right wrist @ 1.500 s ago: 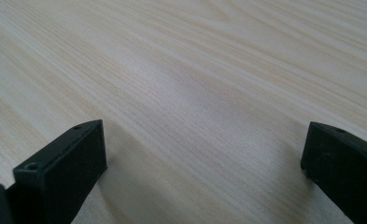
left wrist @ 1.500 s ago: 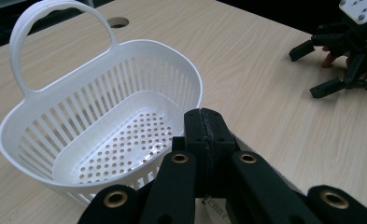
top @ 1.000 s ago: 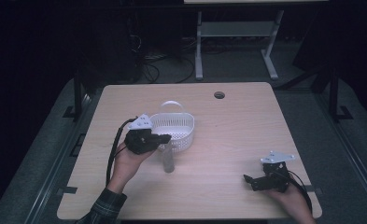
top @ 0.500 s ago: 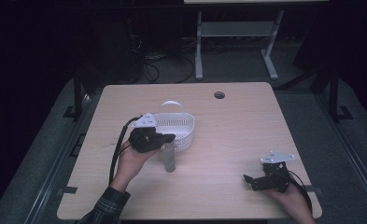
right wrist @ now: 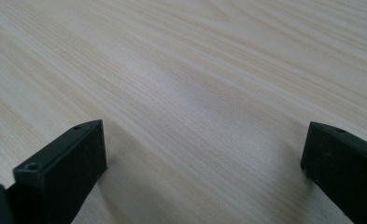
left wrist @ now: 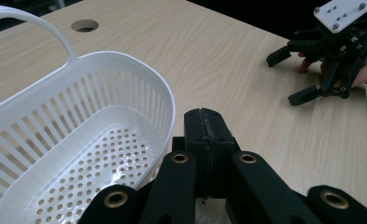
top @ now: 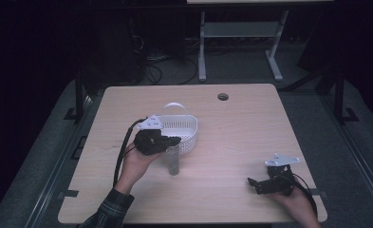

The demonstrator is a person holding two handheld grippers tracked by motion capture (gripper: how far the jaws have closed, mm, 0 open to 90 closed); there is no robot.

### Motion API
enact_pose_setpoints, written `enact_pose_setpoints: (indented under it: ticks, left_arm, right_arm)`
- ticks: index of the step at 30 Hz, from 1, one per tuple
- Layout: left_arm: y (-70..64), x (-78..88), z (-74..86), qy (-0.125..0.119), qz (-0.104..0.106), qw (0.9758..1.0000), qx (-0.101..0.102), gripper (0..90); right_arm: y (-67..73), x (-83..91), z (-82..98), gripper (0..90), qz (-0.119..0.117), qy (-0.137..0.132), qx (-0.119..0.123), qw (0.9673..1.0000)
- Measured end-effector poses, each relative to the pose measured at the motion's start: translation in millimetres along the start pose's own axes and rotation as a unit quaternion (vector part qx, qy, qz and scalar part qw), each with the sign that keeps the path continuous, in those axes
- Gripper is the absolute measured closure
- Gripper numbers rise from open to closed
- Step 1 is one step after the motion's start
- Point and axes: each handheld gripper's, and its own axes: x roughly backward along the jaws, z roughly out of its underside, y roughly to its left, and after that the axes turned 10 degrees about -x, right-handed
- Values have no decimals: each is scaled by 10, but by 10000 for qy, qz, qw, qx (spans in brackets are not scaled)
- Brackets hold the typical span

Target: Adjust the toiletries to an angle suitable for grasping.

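Note:
A white slotted basket [top: 180,127] with a hoop handle stands mid-table, and in the left gripper view the basket [left wrist: 74,154] is empty. My left gripper [top: 173,141] hovers at its near edge, jaws pressed together [left wrist: 204,126]. A clear upright tube [top: 173,162] stands on the table right under those jaw tips. I cannot tell whether its rim is pinched. My right gripper [top: 259,183] rests near the front right of the table, open, with bare wood between its jaws [right wrist: 204,158]. That same right gripper [left wrist: 298,74] appears far off in the left gripper view.
The wooden table [top: 250,133] has a round cable hole [top: 223,97] near its back edge. A white stand [top: 236,42] and loose cables lie on the dark floor beyond. A black cable [top: 123,152] trails from the left gripper.
The left hand and its gripper have shifted slightly right, closer to the basket and over the tube. The right gripper has stayed put.

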Motion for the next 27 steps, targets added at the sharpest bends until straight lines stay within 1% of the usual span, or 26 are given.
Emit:
enact_pose_setpoints:
  ticks: [6,10,11,12,15,16,17,18,20,21,23,25,26,27]
  left_arm:
    - [7,32,-9,-53,-35,10000,14,896]
    - [0,124,-14,-114,-91,9999,28,897]
    - [-4,185,-14,-143,-119,9998,45,896]
    - [-4,185,-14,-143,-119,9998,45,896]
    - [-24,294,-10,-236,-87,9996,98,896]
    - [-24,294,-10,-236,-87,9996,98,897]
    - [-50,352,-4,-234,-65,9997,81,896]
    - [-50,352,-4,-234,-65,9997,81,896]
    - [-81,403,10,-276,-29,9996,106,896]
    - [-112,458,24,-293,-17,9995,104,896]
    - [-130,487,31,-298,-11,9995,93,896]
    - [-183,564,58,-394,39,9991,123,896]
    - [-183,564,58,-394,39,9991,123,896]
    - [-223,602,75,-411,74,9991,115,896]
  right_arm:
    - [0,0,0,0,1,0,1,10000]
    - [0,0,0,0,0,0,0,10000]
    - [0,0,0,0,-1,0,0,10000]
    - [0,0,0,0,-1,0,0,10000]
    - [0,0,0,0,-3,-2,4,10000]
    - [0,0,0,0,-3,-2,4,10000]
    - [0,0,0,0,-4,-2,4,10000]
    - [0,0,0,0,-4,-2,4,10000]
    - [0,0,0,0,-3,1,-1,10000]
    - [1,1,0,0,-2,2,-3,10000]
    - [1,1,0,0,-2,2,-4,10000]
    - [1,0,0,0,0,4,-6,10000]
    - [2,1,0,0,3,6,-7,10000]
    - [0,1,1,0,12,8,5,10000]
